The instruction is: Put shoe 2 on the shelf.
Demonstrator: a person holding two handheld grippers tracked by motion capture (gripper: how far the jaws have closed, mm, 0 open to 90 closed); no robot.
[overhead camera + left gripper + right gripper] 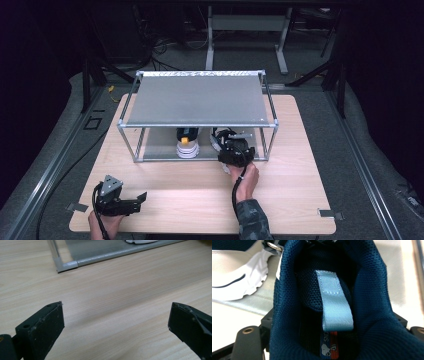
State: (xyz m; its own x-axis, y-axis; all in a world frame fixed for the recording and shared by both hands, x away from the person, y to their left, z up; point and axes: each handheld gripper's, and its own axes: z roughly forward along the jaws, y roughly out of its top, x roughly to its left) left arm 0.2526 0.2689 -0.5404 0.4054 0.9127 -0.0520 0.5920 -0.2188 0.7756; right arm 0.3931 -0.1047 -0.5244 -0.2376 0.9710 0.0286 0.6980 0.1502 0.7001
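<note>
1. Gripping the heel end of a dark blue mesh shoe [372, 302], the right gripper [234, 150] is seen at the front edge of a metal-framed rack [200, 100] with flat grey shelves; its fingers are closed on the shoe's padded collar from both sides.
2. A coarse woven knit is shown on the shoe's upper, with a smooth light blue webbing pull loop [334, 302] sewn inside the heel and a small printed label below it.
3. The shoe is placed on the rack's lower shelf, at the right part of its front opening.
4. A second shoe with a white, wavy-edged sole [188, 148] is set just beside it on the same shelf, to its left in the high view.
5. The left gripper [120, 200] is held low over the pale wood-grain surface [120, 297], well apart from the rack; its fingers are spread wide with nothing between them.
6. Open room is left on the surface in front of the rack, between the two hands.
</note>
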